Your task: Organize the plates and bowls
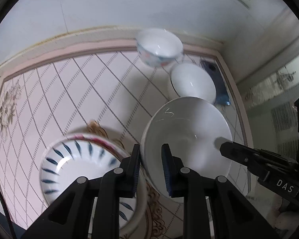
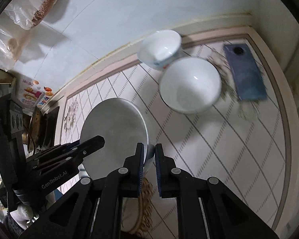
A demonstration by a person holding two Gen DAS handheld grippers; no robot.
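Observation:
Both grippers hold one plain white plate (image 1: pixel 187 131) tilted above the table. My left gripper (image 1: pixel 151 167) is shut on its left rim. My right gripper (image 2: pixel 149 165) is shut on its right rim; the plate also shows in the right wrist view (image 2: pixel 113 127). The right gripper's fingertips (image 1: pixel 229 149) show at the plate's far side in the left view. A blue-striped bowl (image 1: pixel 77 169) on a red-rimmed plate (image 1: pixel 97 137) lies lower left. A white bowl (image 1: pixel 191 81) (image 2: pixel 189 83) and a flowered bowl (image 1: pixel 159 45) (image 2: pixel 159 47) stand farther back.
The pink tiled tabletop (image 1: pixel 69 91) has a raised rim by the white wall. A blue phone (image 2: pixel 245 73) lies at the far right corner. Plastic bags (image 2: pixel 20 20) hang on the wall at the left.

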